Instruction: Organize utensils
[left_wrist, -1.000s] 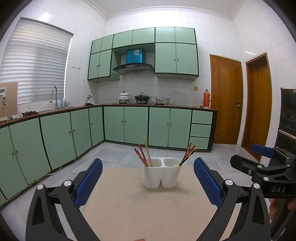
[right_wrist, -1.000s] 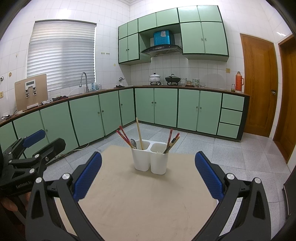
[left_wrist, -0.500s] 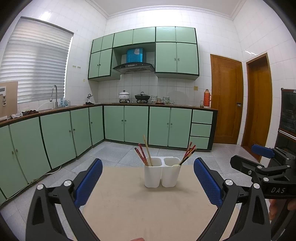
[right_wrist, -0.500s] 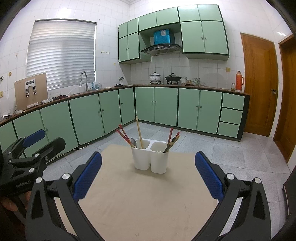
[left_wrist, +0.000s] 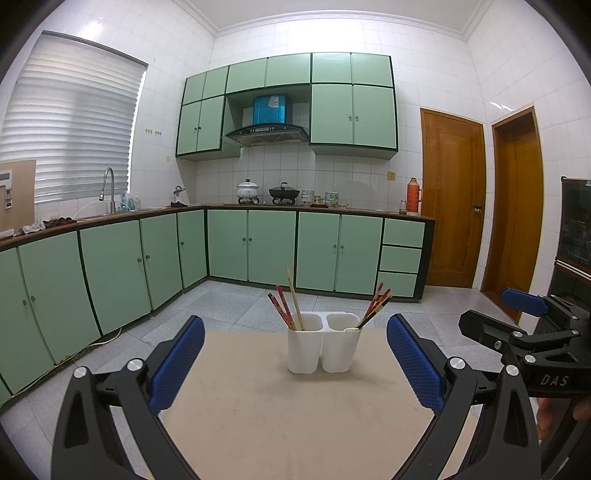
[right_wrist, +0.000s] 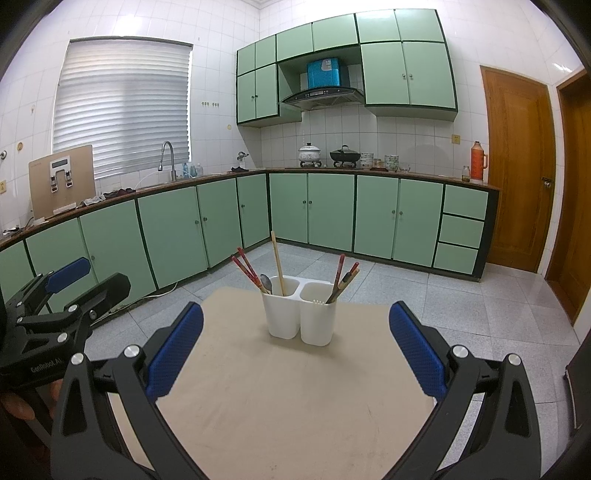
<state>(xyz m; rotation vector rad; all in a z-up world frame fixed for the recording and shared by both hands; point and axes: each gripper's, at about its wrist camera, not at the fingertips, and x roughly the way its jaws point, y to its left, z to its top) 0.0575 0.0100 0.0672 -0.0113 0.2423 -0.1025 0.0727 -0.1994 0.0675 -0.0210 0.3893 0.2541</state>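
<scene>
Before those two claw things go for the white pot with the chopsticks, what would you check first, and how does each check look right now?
1. Left gripper open and holding nothing: ok.
2. Right gripper open and holding nothing: ok.
3. White holder upright on the table: ok.
4. Path to the holder free of obstacles: ok.
5. Utensils sorted: not ok; red chopsticks sit in both compartments, with a spoon in the left one.
6. Whether the holder would slide when touched: cannot tell.

A table (left_wrist: 295, 413) fills the lower middle of the frame. On it, at centre, stand two cups (left_wrist: 322, 347) side by side, touching. Chopsticks (left_wrist: 286, 308) lean in the left cup, more chopsticks (left_wrist: 376, 305) in the right. Behind them, cabinets (left_wrist: 258, 245) run across the middle; doors (left_wrist: 452, 199) stand at right.
</scene>
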